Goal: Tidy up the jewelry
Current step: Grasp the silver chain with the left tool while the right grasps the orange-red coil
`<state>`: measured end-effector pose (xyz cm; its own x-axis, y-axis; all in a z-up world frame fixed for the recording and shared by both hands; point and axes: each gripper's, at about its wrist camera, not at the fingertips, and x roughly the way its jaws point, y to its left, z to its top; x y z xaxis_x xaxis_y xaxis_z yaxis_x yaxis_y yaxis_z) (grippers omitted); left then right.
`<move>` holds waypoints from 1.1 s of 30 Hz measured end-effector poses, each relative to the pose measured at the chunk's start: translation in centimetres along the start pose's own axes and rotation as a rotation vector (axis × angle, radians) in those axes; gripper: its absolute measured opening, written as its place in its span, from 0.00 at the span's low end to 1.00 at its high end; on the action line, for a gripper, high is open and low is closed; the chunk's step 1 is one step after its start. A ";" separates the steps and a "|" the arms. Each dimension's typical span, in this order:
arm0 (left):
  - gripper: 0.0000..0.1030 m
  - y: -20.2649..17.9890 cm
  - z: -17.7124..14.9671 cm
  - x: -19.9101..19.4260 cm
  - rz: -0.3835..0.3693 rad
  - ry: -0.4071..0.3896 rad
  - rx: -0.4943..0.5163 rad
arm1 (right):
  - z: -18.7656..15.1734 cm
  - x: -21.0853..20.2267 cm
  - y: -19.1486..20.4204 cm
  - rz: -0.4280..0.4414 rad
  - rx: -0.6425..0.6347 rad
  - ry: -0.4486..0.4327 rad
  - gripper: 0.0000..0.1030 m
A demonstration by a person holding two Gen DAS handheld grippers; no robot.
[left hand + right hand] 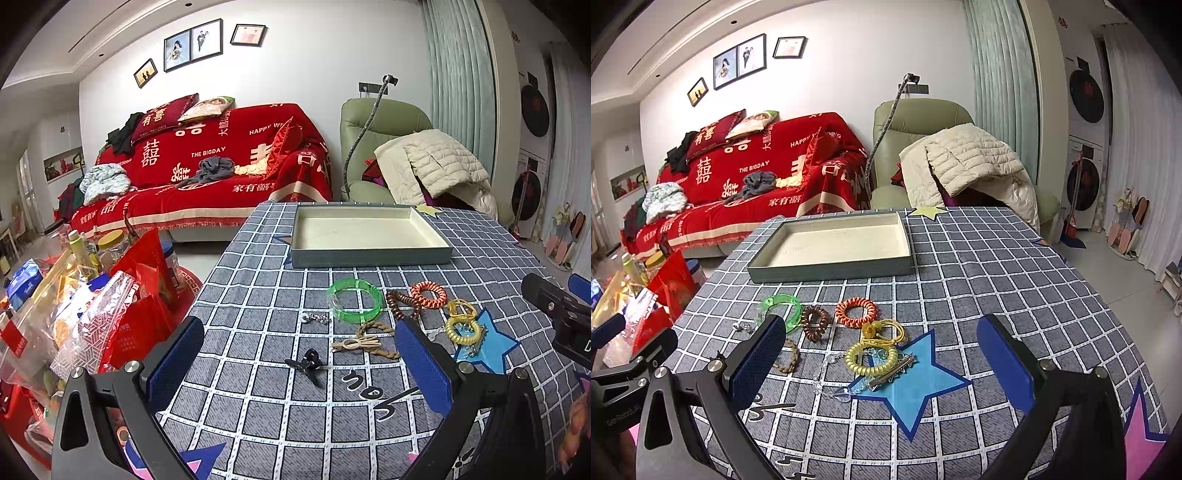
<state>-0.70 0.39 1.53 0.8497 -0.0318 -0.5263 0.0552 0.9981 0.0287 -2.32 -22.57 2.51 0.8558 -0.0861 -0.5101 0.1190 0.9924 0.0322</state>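
Checked tablecloth (pixel 997 280), jewelry (pixel 871 354) between right gripper (pixel 886 365) fingers

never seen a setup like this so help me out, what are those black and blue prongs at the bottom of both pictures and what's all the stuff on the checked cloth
There is no robot here. A person holds a two-finger tool in each hand, and each tool carries a wide-angle camera looking forward along its fingers. The prongs are those fingers: black arms with blue pads.

One picture comes from the left gripper, the other from the right gripper. Both are open and hold nothing.

On the grey checked tablecloth stands a shallow grey-green tray with a cream lining, with nothing in it. Nearer the cameras lie loose pieces: a clear green plastic bangle, a brown spiral hair tie, an orange spiral hair tie, a yellow spiral hair tie, a tan braided cord and a small black clip.
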 end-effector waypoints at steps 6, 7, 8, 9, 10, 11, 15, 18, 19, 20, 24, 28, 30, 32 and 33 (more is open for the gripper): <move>1.00 0.6 0.0 2.9 -0.061 0.119 0.002 | 0.1 1.7 -0.8 0.017 0.022 0.066 1.00; 1.00 0.9 0.0 3.8 -0.068 0.151 0.000 | 0.2 2.2 -1.0 0.021 0.032 0.092 1.00; 1.00 1.2 0.1 4.7 -0.078 0.179 -0.001 | 0.3 2.8 -1.4 0.025 0.039 0.114 1.00; 1.00 1.3 0.2 5.3 -0.083 0.195 -0.002 | 0.4 3.4 -1.7 0.032 0.046 0.135 1.00; 1.00 1.7 0.4 6.1 -0.080 0.214 -0.004 | 0.7 4.1 -2.0 0.036 0.057 0.160 1.00; 1.00 2.1 0.6 6.9 -0.081 0.228 -0.004 | 0.9 4.8 -2.4 0.039 0.065 0.177 1.00; 1.00 2.8 1.3 9.7 -0.076 0.266 0.024 | 1.9 7.7 -3.2 0.067 0.081 0.247 1.00; 1.00 3.1 1.7 12.0 -0.092 0.297 0.055 | 2.5 10.4 -3.3 0.090 0.076 0.313 1.00; 1.00 3.2 1.8 12.7 -0.109 0.307 0.067 | 2.6 11.2 -3.4 0.091 0.067 0.324 0.99; 1.00 3.1 1.8 13.5 -0.126 0.324 0.078 | 2.8 12.1 -3.3 0.092 0.057 0.343 0.98; 1.00 2.6 1.8 15.9 -0.163 0.390 0.095 | 3.0 15.4 -2.9 0.125 0.037 0.410 0.88; 0.93 2.0 1.4 17.4 -0.190 0.433 0.120 | 2.9 18.5 -2.0 0.132 -0.005 0.480 0.75; 0.89 1.7 1.2 17.8 -0.203 0.444 0.127 | 2.6 20.1 -1.4 0.146 -0.026 0.522 0.68; 0.82 1.3 1.0 18.1 -0.210 0.463 0.141 | 2.3 21.3 -0.9 0.152 -0.046 0.554 0.62; 0.82 1.2 0.9 18.3 -0.212 0.468 0.149 | 2.0 21.9 -0.7 0.154 -0.055 0.573 0.58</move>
<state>15.39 0.94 -7.31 0.4890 -0.1712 -0.8553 0.3030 0.9528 -0.0174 17.35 -25.29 -6.90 0.4511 0.1051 -0.8862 -0.0244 0.9941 0.1055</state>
